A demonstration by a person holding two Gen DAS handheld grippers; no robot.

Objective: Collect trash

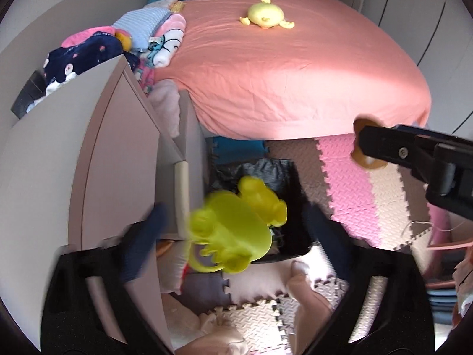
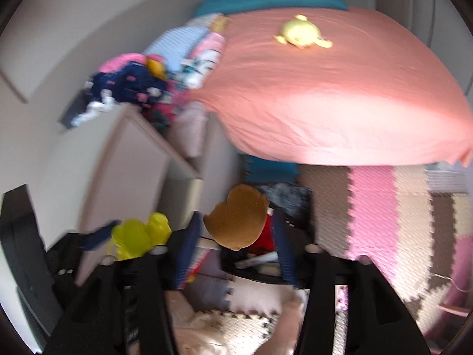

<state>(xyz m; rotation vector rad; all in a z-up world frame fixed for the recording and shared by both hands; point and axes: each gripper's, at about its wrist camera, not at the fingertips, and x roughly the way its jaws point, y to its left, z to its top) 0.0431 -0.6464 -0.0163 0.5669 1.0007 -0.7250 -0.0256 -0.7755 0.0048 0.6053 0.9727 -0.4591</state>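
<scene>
Left wrist view showed the left tongs (image 1: 233, 230) spread wide, a yellow-green toy (image 1: 227, 233) loose between them over the black bin (image 1: 292, 195); right tongs (image 2: 239, 233) stood apart around a brown plush (image 2: 236, 216).

- Daylight fills the room; a bright patch falls across the pink bedsheet (image 1: 295, 68), seemingly from a window off to the right.
- Shadow pools under the bed edge and inside the dark bin (image 1: 283, 177).
- Both views bulge with fisheye warp, straight cabinet (image 1: 118, 148) edges curving, black vignette at the corners.
- The left wrist view is fairly sharp far off, but the yellow-green toy (image 1: 233, 233) and near fingers smear with motion.
- The right wrist view is blurred throughout; the brown plush (image 2: 239, 219) reads soft.
</scene>
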